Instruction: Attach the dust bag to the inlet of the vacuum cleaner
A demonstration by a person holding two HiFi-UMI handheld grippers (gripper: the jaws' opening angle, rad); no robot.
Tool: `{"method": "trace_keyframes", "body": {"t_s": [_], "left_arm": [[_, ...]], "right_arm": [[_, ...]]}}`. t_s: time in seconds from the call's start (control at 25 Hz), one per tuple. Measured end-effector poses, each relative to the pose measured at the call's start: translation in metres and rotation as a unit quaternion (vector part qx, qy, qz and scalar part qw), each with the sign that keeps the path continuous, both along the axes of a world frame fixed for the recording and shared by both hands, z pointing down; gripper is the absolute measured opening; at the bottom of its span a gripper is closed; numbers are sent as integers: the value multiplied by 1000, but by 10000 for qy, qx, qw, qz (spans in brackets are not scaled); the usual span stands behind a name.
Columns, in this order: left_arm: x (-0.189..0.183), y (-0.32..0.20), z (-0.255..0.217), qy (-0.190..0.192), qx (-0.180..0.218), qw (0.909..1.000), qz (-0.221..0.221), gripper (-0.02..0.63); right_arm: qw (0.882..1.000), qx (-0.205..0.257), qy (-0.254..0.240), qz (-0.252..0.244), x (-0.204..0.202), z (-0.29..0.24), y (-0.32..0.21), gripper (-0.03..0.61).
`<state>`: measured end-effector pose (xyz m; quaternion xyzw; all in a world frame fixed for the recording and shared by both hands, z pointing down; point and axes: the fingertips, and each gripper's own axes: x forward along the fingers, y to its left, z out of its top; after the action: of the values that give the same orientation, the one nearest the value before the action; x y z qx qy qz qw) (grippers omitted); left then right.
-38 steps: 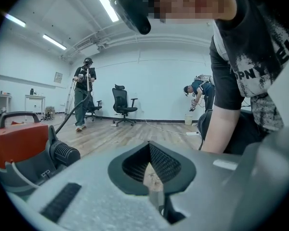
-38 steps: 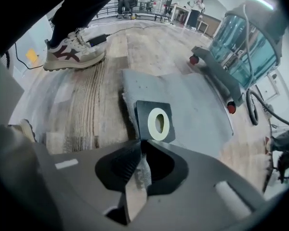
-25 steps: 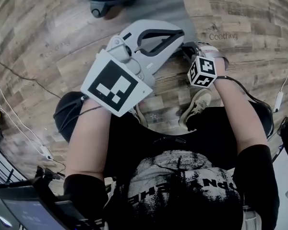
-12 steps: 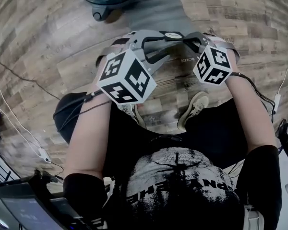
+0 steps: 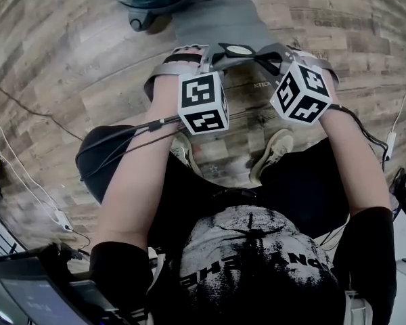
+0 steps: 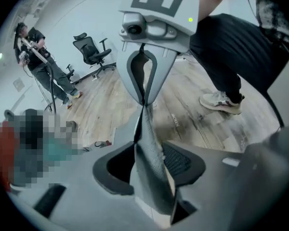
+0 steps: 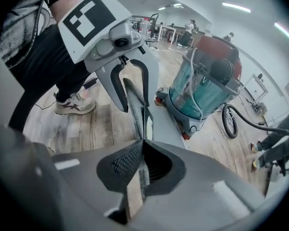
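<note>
While the right gripper [image 7: 143, 160] is pressed together on the near edge of the dust bag [image 5: 224, 23], the left gripper [image 6: 149, 163] is spread. Its jaws have just been opening. The bag's grey edge stands between its pads [image 6: 114, 163], which sit apart on either side and do not pinch it.

Grippers: side by side, both pointing steeply down. They sit at the left and right of the bag's near edge, above the person's shoes [image 5: 276, 149].

Bag: a flat grey sheet running from the grippers toward the far side. Its far edge ends just beside the wheeled base of the vacuum cleaner [image 7: 207, 83].

Cleaner: teal drum with a red top, standing far and a little left of centre in the head view. A black hose [image 7: 231, 121] curls on the floor at its right in the right gripper view. The inlet cannot be made out in any view.

Room: wide stretches of wood floor [image 5: 61, 66] lie left and right of the bag.

Margins: thin cables [image 5: 27, 107] trail along the left side, and another cable [image 5: 396, 131] runs at the right edge.

Far back in the left gripper view, an office chair [image 6: 91, 49] and a standing person [image 6: 38, 57] are well apart from the work.
</note>
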<state>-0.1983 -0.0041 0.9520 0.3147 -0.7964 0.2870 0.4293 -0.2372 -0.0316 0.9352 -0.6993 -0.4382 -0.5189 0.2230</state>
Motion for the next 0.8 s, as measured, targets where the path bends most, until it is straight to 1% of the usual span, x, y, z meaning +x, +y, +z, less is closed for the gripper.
{"method": "trace_keyframes", "body": {"t_s": [0.04,0.08,0.12,0.2,0.32,0.4,0.44,0.52,0.56,0.68,0.72,0.76,0.8], "left_arm": [[-2,1,1,-35,-90,10000,6,160],[-3,2,2,-62,-143,9999,-13,125],[-4,3,3,-73,-163,9998,-50,48],[-6,5,3,-46,-140,9998,-131,29],[-9,8,1,8,-35,9995,-309,21],[-10,10,-1,38,43,9990,-444,20],[-11,12,-1,54,69,9988,-488,20],[-11,16,-2,65,140,9983,-568,20],[-12,18,-4,52,191,9979,-625,20],[-17,25,-13,-12,328,9962,-812,20],[-19,26,-16,-26,357,9959,-831,20],[-20,25,-19,-39,381,9959,-820,20],[-21,24,-22,-62,410,9960,-796,20]], "right_arm": [[10000,3,1,11,1,0,-1,17],[10000,3,7,23,1,1,-1,17],[10000,-3,29,43,1,1,-2,17],[9999,-26,54,80,0,0,-1,17],[9997,-190,-116,63,-3,-4,1,23],[9993,-270,-246,32,-6,-5,2,46],[9993,-249,-285,23,-8,-4,1,91],[9991,-133,-395,-7,-12,-1,-3,242],[9990,-69,-449,-28,-14,1,-5,276],[9987,26,-501,34,-17,3,-10,279],[9982,13,-590,72,-20,2,-10,278],[9973,-23,-727,98,-23,1,-9,266],[9961,-81,-874,116,-27,0,-7,232]]}}
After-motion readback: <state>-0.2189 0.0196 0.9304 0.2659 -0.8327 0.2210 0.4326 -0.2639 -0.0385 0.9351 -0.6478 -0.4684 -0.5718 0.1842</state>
